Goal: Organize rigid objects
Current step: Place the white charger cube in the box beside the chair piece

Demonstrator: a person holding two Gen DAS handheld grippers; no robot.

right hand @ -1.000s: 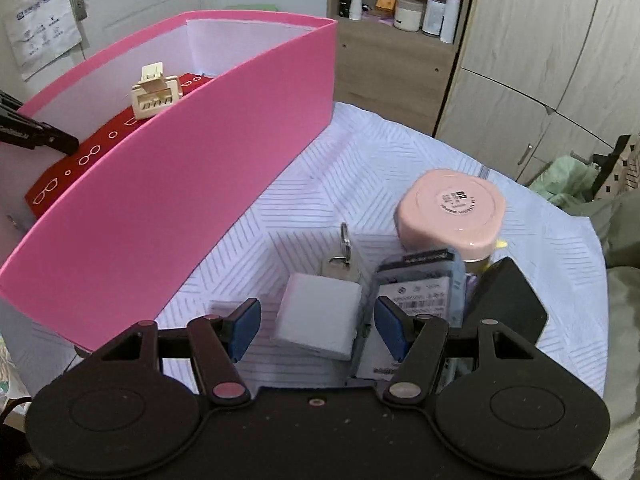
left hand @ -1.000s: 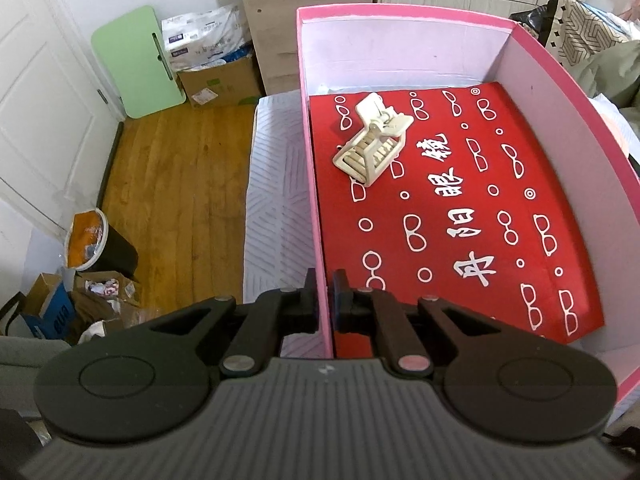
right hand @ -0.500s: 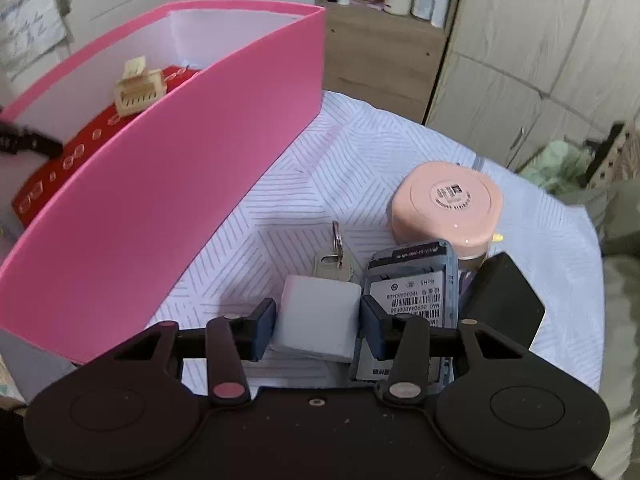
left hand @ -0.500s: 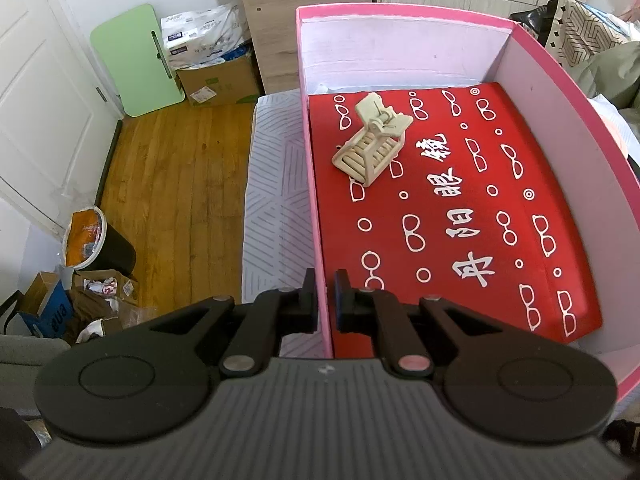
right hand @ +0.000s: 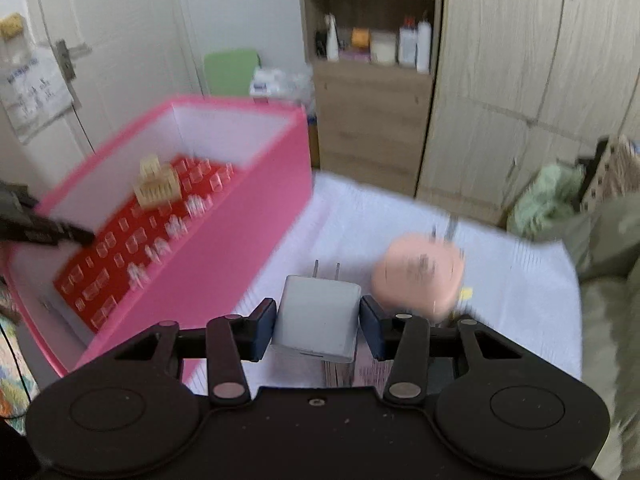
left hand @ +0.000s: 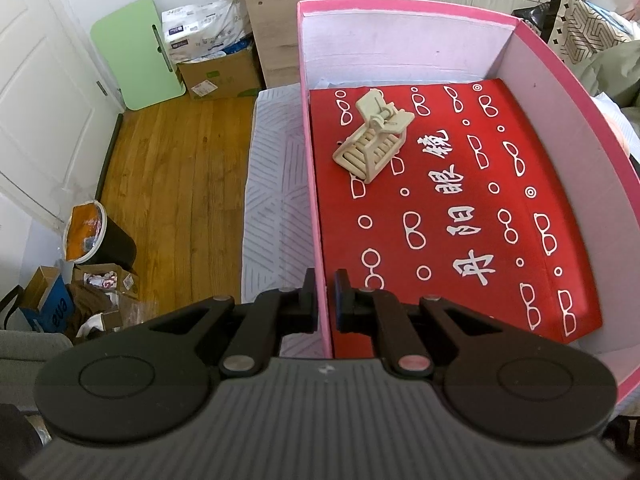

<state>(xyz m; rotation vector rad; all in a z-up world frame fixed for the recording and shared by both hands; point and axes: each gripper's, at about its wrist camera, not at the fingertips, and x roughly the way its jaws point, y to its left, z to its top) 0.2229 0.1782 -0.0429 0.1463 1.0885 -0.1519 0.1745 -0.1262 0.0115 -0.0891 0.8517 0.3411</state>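
Charger: I have the white plug-in charger (right hand: 316, 320) pinched between the blue pads of my right gripper (right hand: 318, 326). Its two metal prongs point away from me, and it is up off the table, above the patterned cloth.
Right gripper: half closed, pads pressing on both sides of the charger. Nothing else sits between them.
Pink box: the pink box (right hand: 224, 248) stands just left of the charger on my right camera. Its near wall is tall and its inside walls are pale. A red sheet (left hand: 460, 208) printed with white spectacles and characters covers its floor.
Wooden model: a small pale wooden model (left hand: 374, 136) lies tilted on the red sheet, toward the far left corner of the box.
Left gripper: my left gripper (left hand: 325, 304) is clamped on the box's left wall near the close corner, one finger outside, one inside, with only the thin wall between them.
Other items on the table: a round pink container (right hand: 418, 278) lies right of the charger, blurred. Something dark lies below my right gripper, but I cannot tell what.
Table: the table (left hand: 276, 184) carries a white cloth with grey line patterns.
Room: a wooden floor (left hand: 176, 168) lies left of the table, with a green board (left hand: 134, 62) leaning on the wall. Cupboards and a shelf of bottles stand behind.
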